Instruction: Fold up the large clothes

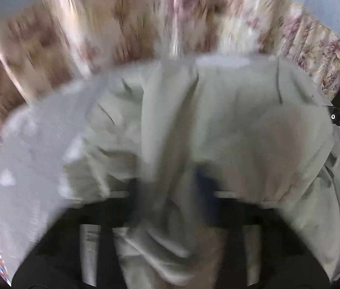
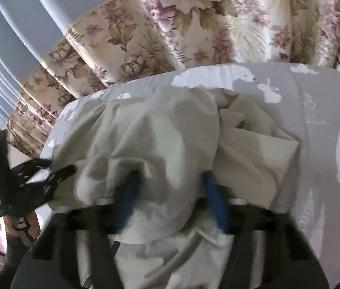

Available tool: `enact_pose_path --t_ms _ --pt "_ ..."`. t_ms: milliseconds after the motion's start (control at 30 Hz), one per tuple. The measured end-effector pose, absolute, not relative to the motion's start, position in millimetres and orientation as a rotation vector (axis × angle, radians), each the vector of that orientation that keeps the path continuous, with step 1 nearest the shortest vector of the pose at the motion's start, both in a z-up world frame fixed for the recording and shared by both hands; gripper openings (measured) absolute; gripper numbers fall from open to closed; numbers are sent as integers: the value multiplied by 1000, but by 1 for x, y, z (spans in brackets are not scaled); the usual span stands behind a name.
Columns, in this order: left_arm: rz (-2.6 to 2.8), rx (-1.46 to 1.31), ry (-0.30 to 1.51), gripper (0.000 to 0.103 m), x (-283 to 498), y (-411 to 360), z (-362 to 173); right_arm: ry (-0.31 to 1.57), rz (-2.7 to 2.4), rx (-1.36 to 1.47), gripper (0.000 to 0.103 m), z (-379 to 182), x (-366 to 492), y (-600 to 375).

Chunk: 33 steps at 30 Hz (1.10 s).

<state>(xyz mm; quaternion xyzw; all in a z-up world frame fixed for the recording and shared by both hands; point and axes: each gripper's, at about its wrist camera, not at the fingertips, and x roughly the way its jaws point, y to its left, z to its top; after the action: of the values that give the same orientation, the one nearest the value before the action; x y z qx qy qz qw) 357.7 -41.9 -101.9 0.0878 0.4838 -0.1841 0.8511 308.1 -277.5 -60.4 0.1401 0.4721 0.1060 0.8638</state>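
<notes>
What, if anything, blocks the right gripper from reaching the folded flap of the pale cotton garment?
Probably nothing: the flap lies uncovered beside the right gripper, though its jaws seem clamped on the garment.

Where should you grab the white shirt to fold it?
Probably by the near hem of the white shirt, coming from the near side. It lies bunched on the grey sheet, and that loose edge already runs between each gripper's fingers.

Matt creased cloth garment (image 2: 146, 132), smooth printed sheet (image 2: 314, 101), glossy floral curtain (image 2: 194, 24).
</notes>
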Motion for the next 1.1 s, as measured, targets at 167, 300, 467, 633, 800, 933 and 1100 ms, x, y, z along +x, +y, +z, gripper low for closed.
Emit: enact_pose_path --t_ms 167,300,467,633,800,933,1100 --pt "-383 121 959 5 343 -21 -94 899 227 90 10 -33 287 -257" --pt "-372 138 886 4 301 -8 -71 874 275 -44 10 -25 257 -247" --pt "-269 217 888 2 271 -4 -94 974 116 -217 10 -72 257 -263" --pt "-271 181 987 7 291 1 -125 1053 137 -69 9 -98 269 -288" --pt "-206 228 931 74 279 14 -96 968 150 -10 26 -55 244 -300" --pt "-170 235 831 79 279 20 -56 853 143 6 37 -18 239 -301" --pt "-257 211 889 73 314 -16 -71 912 134 -60 37 -41 285 -282"
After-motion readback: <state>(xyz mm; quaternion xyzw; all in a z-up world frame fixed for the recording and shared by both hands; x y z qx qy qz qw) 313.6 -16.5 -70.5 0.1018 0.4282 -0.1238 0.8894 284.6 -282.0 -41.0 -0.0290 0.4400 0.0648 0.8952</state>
